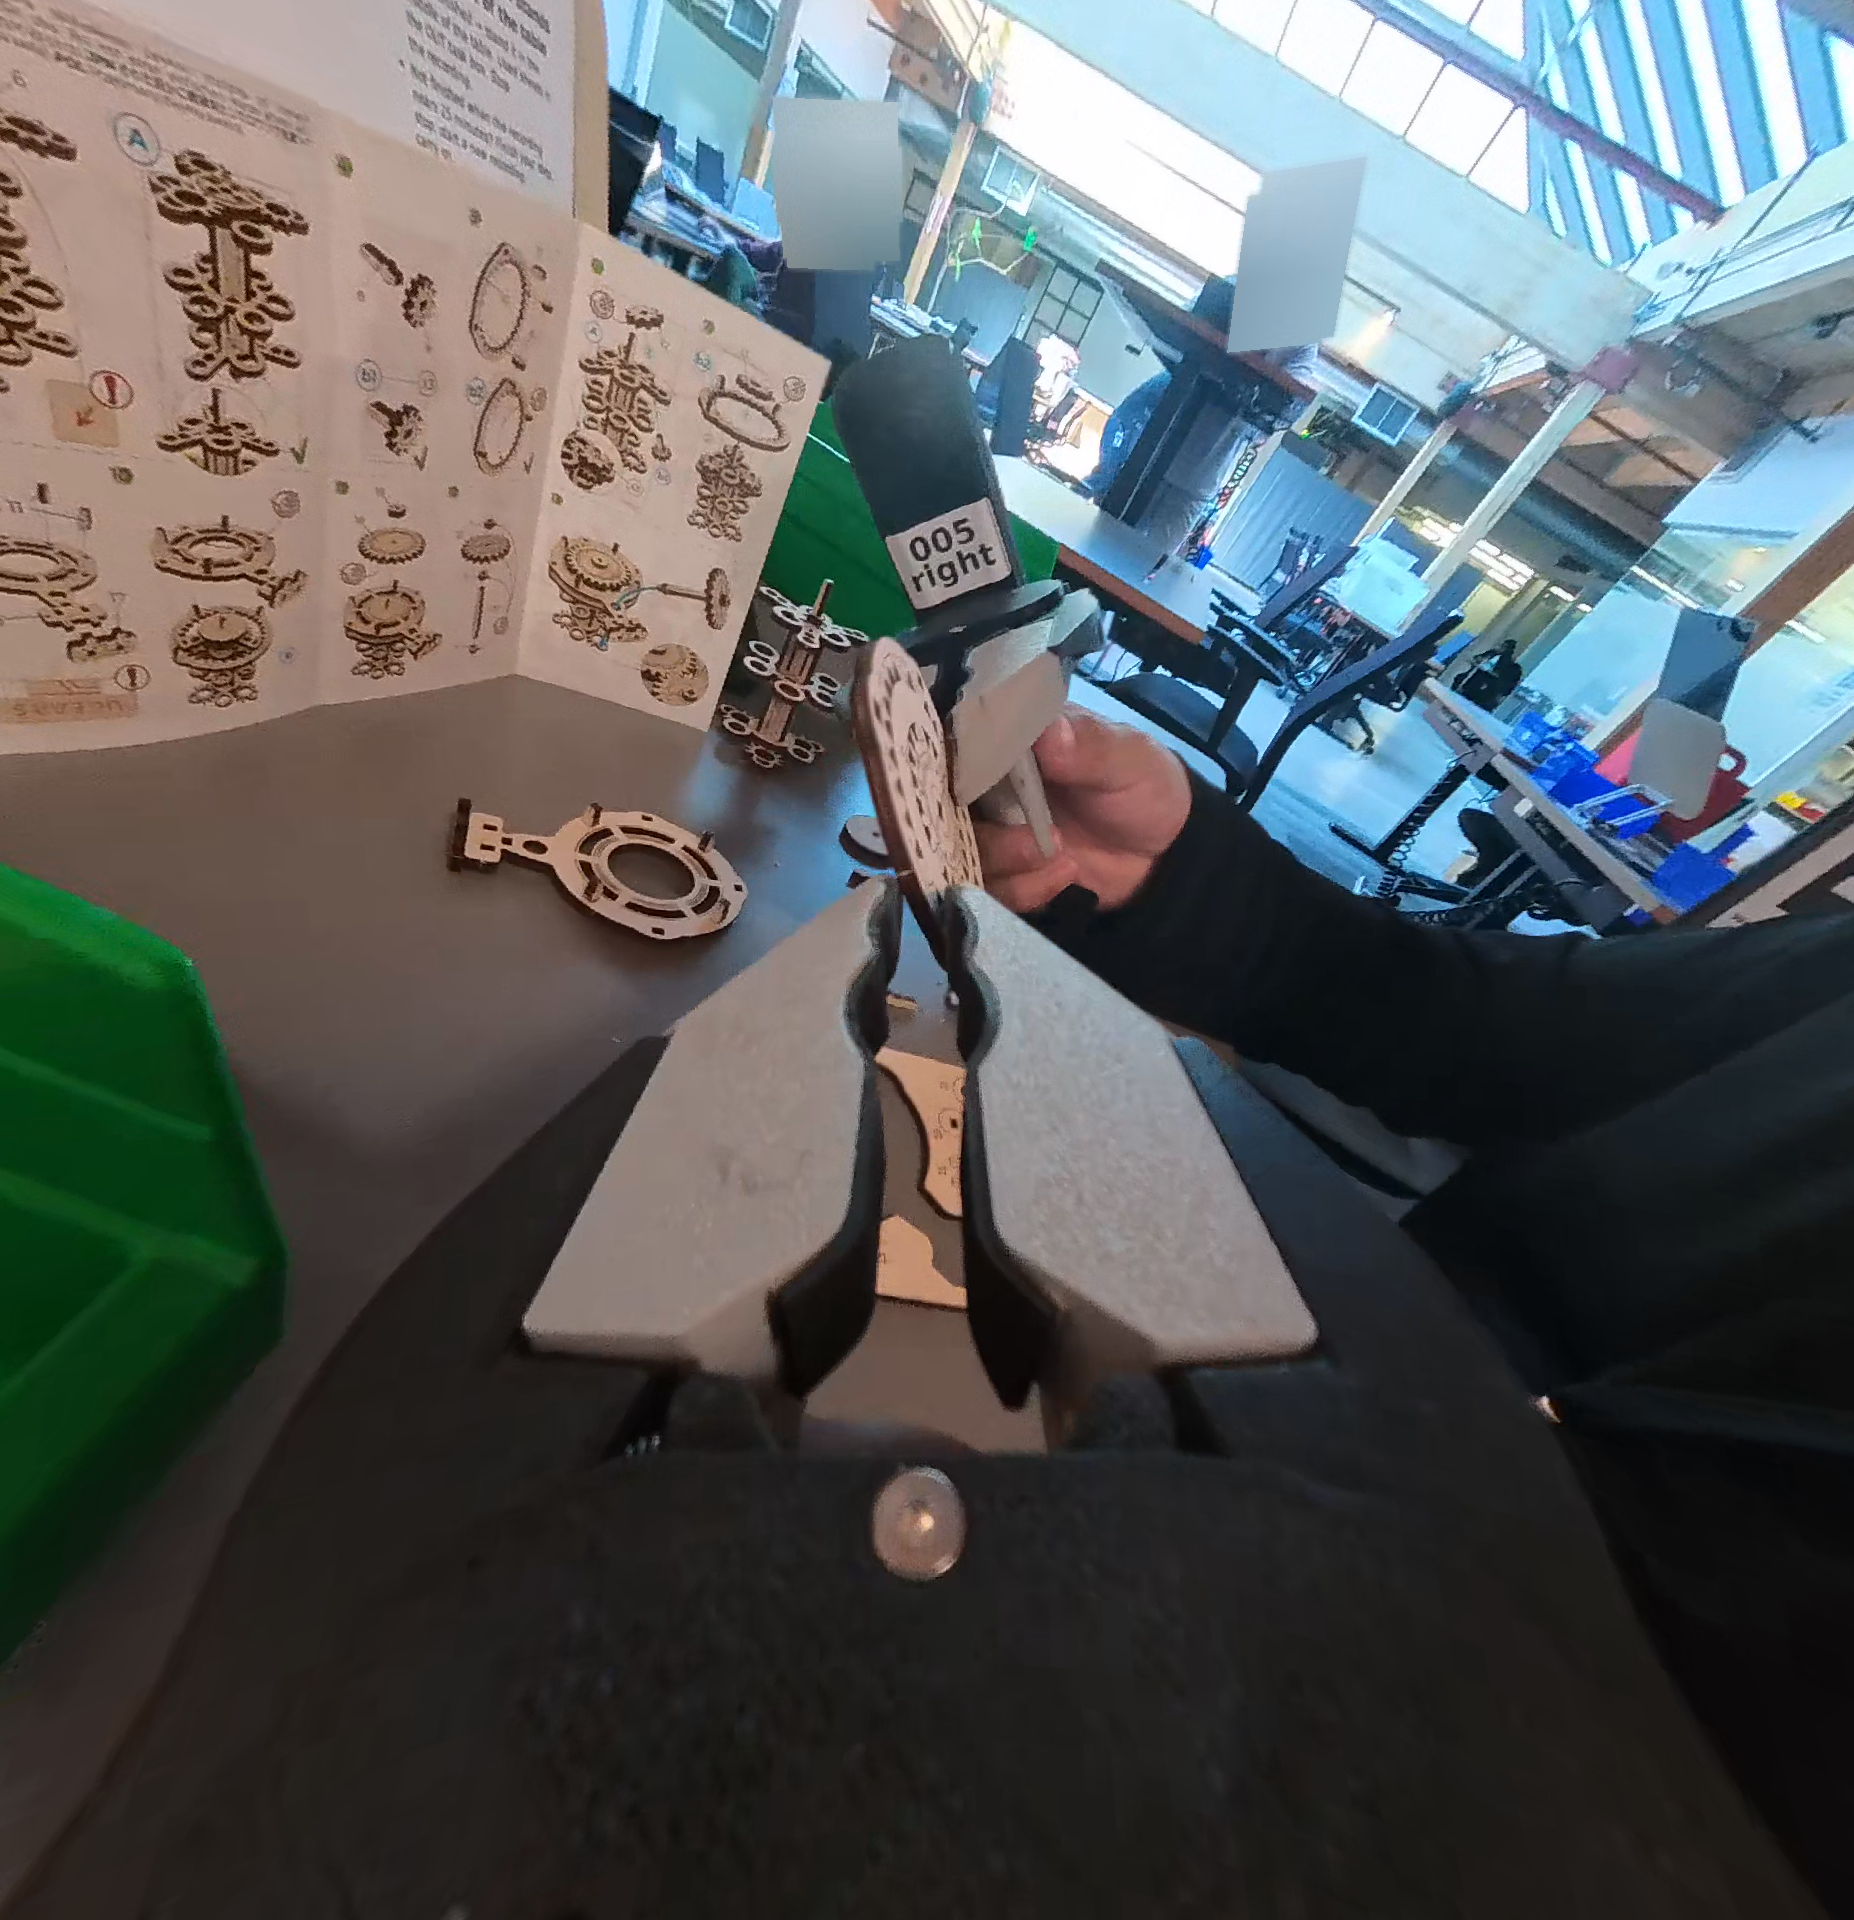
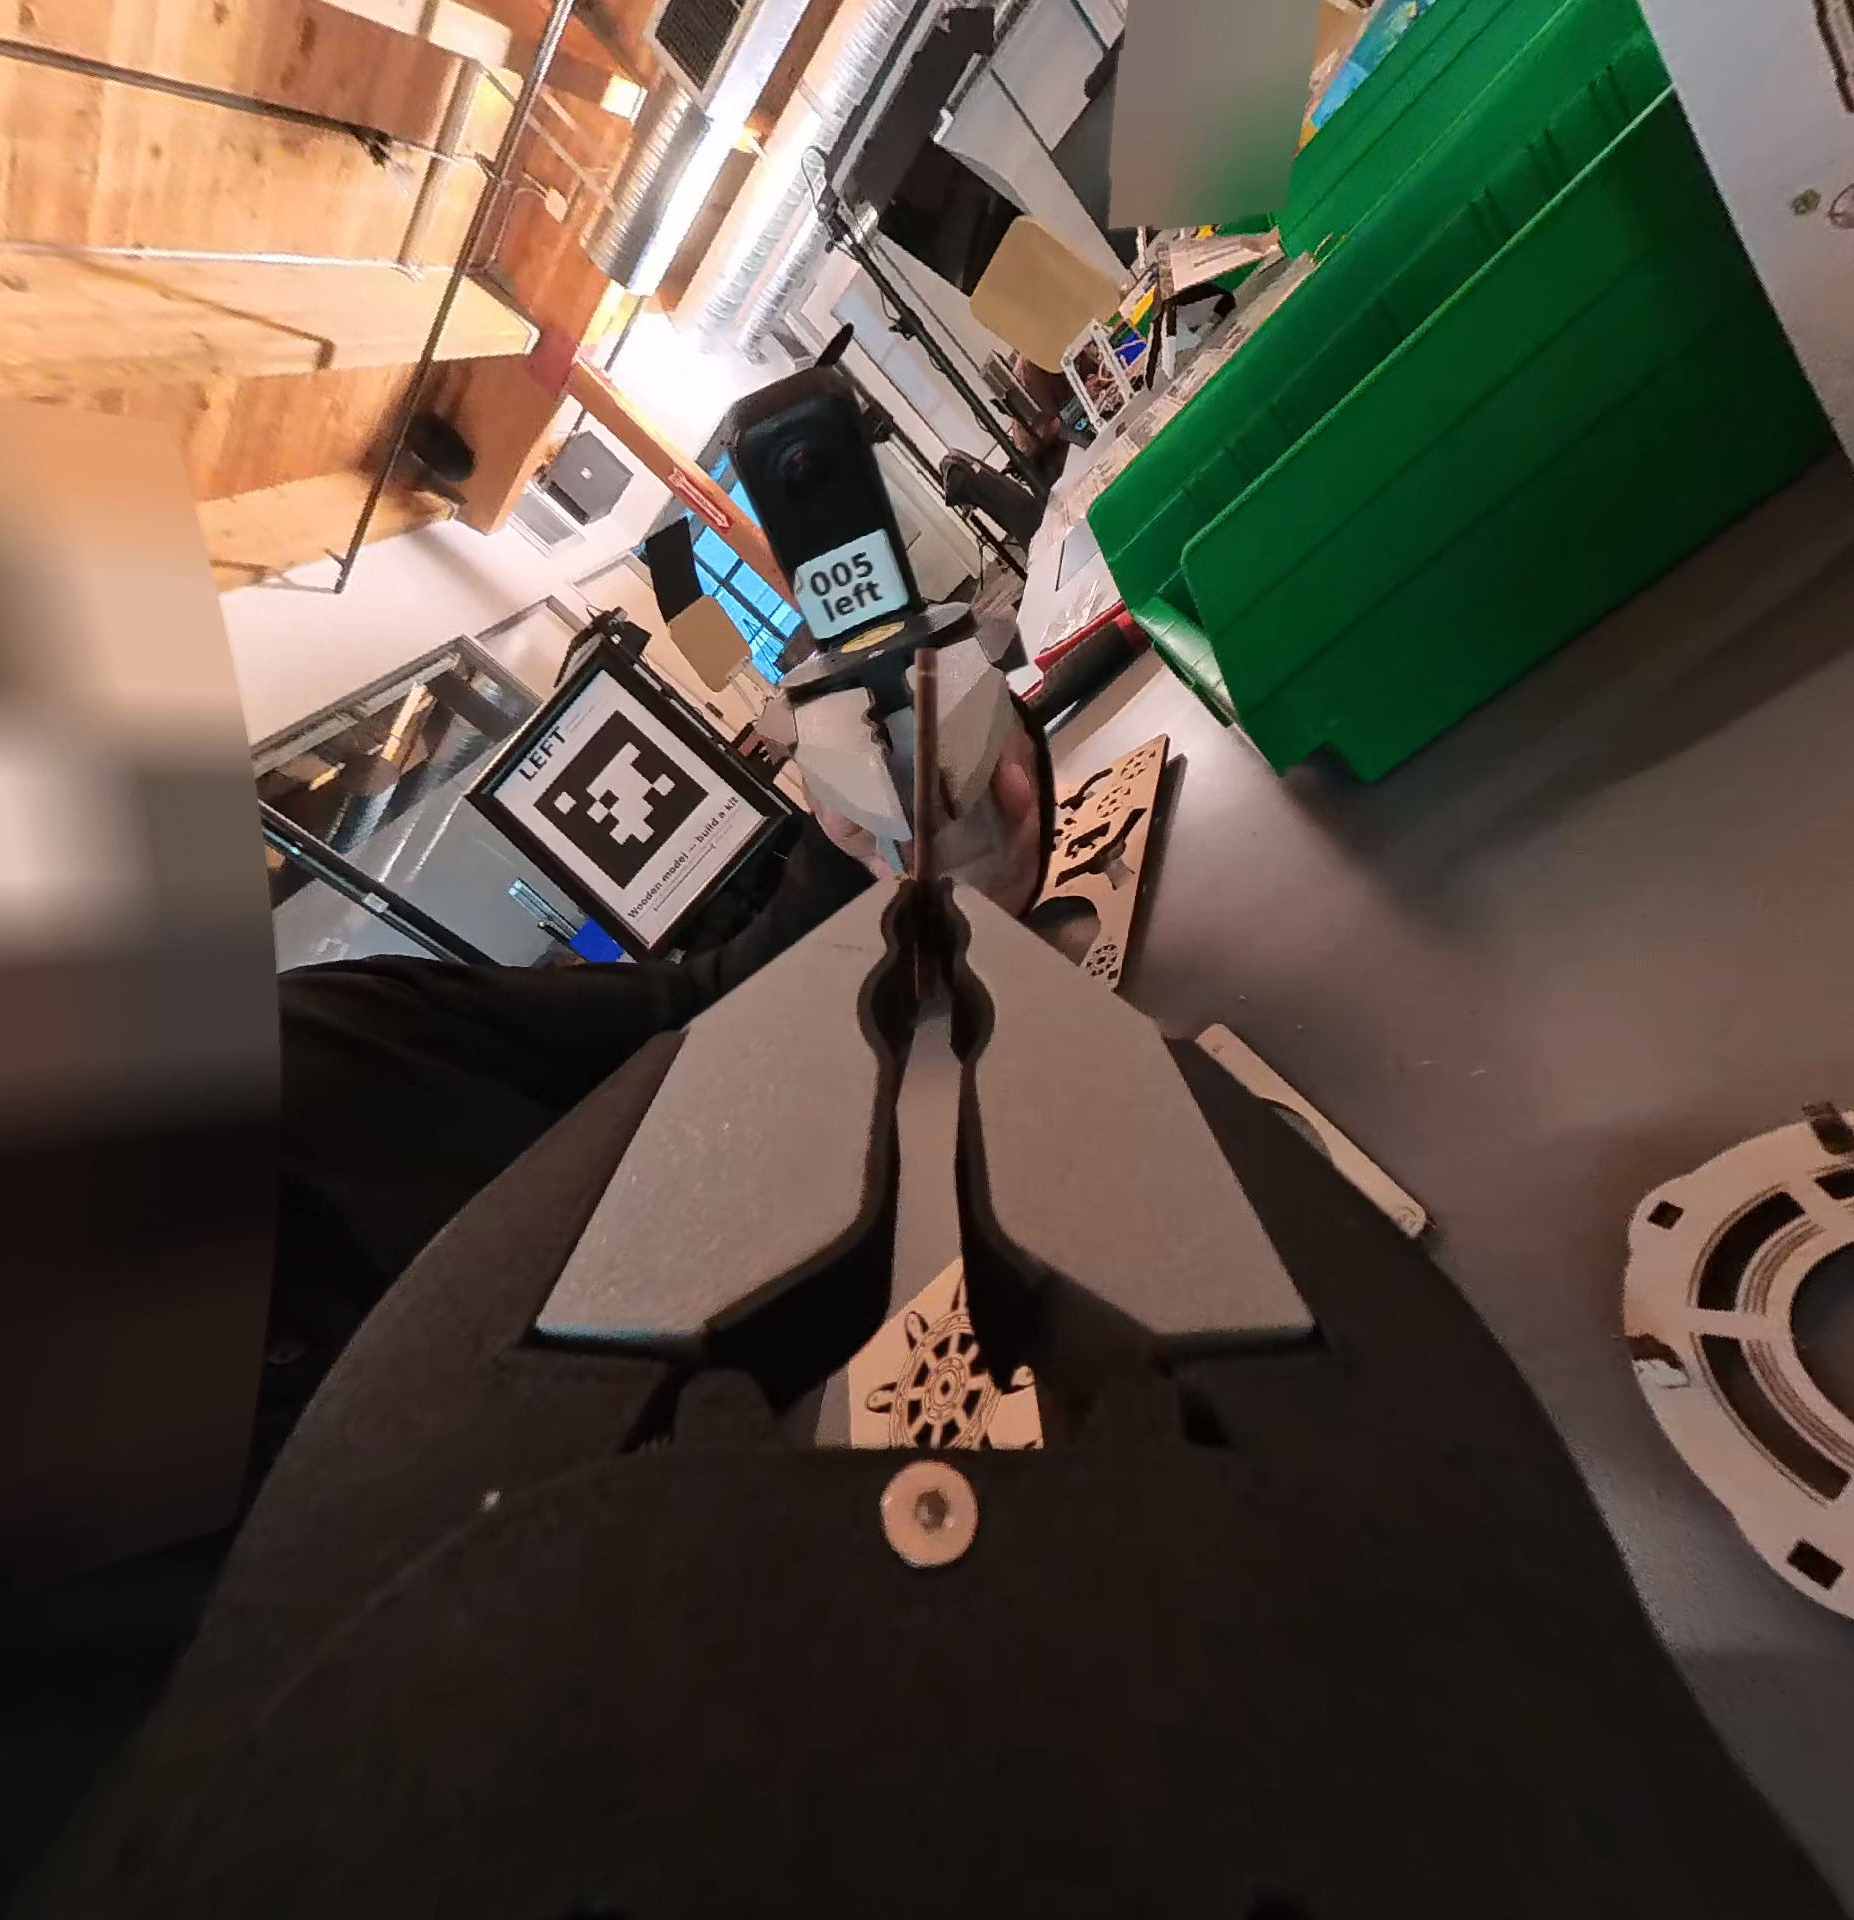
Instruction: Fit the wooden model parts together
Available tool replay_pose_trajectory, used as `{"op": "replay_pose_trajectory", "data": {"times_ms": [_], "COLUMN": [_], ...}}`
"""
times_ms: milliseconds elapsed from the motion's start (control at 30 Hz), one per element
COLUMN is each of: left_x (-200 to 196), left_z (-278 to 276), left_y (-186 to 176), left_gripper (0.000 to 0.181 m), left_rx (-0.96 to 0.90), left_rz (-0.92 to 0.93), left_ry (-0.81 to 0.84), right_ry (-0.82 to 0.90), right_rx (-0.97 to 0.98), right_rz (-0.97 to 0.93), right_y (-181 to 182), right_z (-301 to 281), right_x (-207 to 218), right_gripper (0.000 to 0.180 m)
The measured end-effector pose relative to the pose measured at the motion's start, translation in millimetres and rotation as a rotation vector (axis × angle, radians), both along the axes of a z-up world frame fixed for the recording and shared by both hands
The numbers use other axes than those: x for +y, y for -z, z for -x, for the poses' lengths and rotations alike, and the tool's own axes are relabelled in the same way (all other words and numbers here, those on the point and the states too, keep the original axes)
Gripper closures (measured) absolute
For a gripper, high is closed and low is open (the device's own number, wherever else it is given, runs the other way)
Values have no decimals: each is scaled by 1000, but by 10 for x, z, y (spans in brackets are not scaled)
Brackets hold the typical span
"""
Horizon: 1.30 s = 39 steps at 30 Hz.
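A round perforated wooden disc [image 1: 915,764] is held up above the grey table [image 1: 383,987]. My left gripper [image 1: 918,912] is shut on its lower edge. My right gripper [image 1: 1006,691] faces it from the far side and clamps the same disc. In the right wrist view the disc [image 2: 923,769] shows edge-on as a thin dark strip, with my right gripper [image 2: 924,906] shut on it and the left gripper [image 2: 907,774] behind it. A flat ring base with a handle [image 1: 632,871] lies on the table; it also shows in the right wrist view [image 2: 1754,1382].
A small tower of ring parts [image 1: 793,675] stands by the folded instruction sheet [image 1: 279,416]. Green bins [image 1: 92,1195] [image 2: 1474,468] flank the work area. Laser-cut wooden sheets [image 2: 1110,821] [image 2: 944,1382] lie flat under and beside the grippers. A framed marker sign [image 2: 632,810] stands nearby. Less than 4 cm separates the two grippers' tips.
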<state>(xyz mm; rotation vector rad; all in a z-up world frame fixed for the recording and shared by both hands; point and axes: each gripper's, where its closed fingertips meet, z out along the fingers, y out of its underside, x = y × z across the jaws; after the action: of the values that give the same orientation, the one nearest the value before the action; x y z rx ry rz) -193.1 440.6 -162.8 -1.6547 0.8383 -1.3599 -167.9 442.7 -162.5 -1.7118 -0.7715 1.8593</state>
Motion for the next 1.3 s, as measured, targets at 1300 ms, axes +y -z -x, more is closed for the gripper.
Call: {"op": "replay_pose_trajectory", "data": {"times_ms": [1300], "left_x": [246], "left_z": [-188], "left_y": [28], "left_gripper": [168], "left_rx": [37], "left_rz": [-112], "left_ry": [32], "right_ry": [133], "right_rx": [-158], "right_rz": [-303], "right_y": [26], "right_z": [-221], "right_x": [126], "right_gripper": [180]}}
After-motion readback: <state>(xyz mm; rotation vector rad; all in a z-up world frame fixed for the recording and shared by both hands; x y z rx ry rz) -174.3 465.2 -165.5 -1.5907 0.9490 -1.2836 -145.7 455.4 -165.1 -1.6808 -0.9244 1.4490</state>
